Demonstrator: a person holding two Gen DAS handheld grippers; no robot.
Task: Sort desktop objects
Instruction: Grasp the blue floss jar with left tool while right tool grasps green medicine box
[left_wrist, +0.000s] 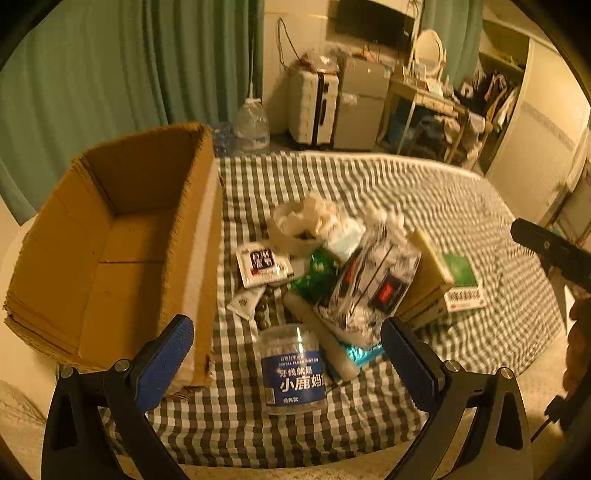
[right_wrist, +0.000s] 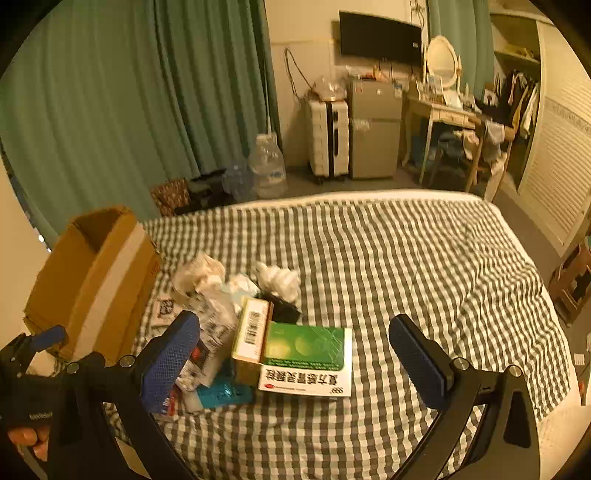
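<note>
Both grippers, left (left_wrist: 287, 363) & right (right_wrist: 294, 360), spread wide w/ nothing held, above clutter pile by box (left_wrist: 110, 236); jar (left_wrist: 291, 369) under left.

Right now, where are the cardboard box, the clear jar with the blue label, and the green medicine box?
cardboard box (left_wrist: 122, 236): left wrist view, inner floor.
clear jar (left_wrist: 293, 373): left wrist view, blue label.
green medicine box (right_wrist: 306, 345): right wrist view, green top.
</note>
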